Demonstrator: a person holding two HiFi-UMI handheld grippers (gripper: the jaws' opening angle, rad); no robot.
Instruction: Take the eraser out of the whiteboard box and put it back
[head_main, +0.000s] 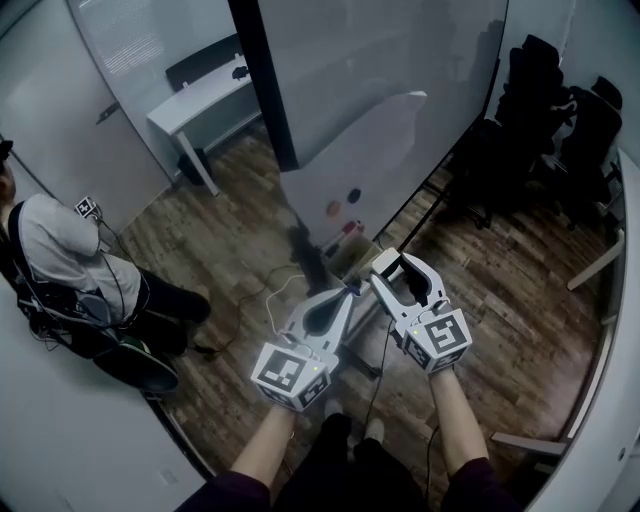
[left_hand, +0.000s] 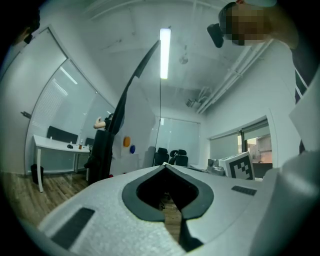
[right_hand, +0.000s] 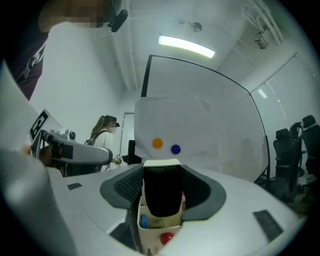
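Observation:
My right gripper (head_main: 387, 266) is shut on the eraser (right_hand: 161, 192), a block with a white top and a black felt face, held upright between its jaws. Directly under it is the cream whiteboard box (right_hand: 152, 227), with a blue item and a red item inside. In the head view the eraser (head_main: 385, 262) hangs just right of the box (head_main: 348, 252), at the foot of the whiteboard (head_main: 370, 150). My left gripper (head_main: 349, 291) sits beside the right one, shut with nothing in it. In its own view the left gripper (left_hand: 164, 169) points into the room.
An orange magnet (right_hand: 157, 143) and a blue magnet (right_hand: 175, 149) stick to the whiteboard. A person (head_main: 60, 260) sits at the left near the wall. A white desk (head_main: 195, 100) stands at the back left and black office chairs (head_main: 560, 110) at the back right. Cables cross the wooden floor (head_main: 240, 300).

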